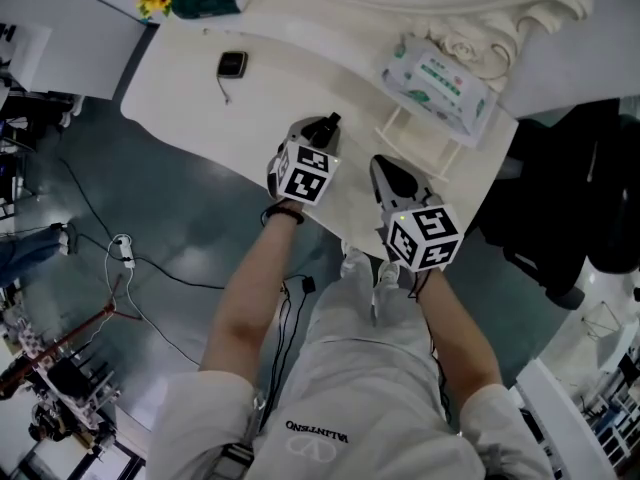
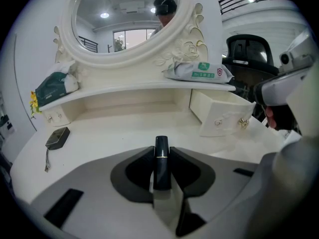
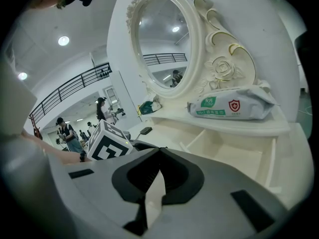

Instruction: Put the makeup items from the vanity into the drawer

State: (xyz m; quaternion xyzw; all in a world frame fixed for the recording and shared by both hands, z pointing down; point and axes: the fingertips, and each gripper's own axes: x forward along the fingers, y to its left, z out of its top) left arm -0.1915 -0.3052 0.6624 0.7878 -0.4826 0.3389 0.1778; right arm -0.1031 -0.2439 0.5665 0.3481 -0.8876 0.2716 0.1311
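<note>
One lipstick (image 2: 160, 156) is gripped upright by the left gripper (image 2: 160, 176), its jaws narrowed onto the tube, left of the open drawer (image 2: 222, 117). The right gripper (image 3: 158, 156) is held closed and empty before the drawer, where nothing is yet seen stowed.

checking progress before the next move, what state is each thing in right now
left tongs: shut on the lipstick
lipstick: capped, gripped upright between the tongs
right tongs: shut, empty
drawer: pulled out, open
wipes pack: lying on the upper shelf, above the drawer
black device: lying on the vanity top, cord trailing
</note>
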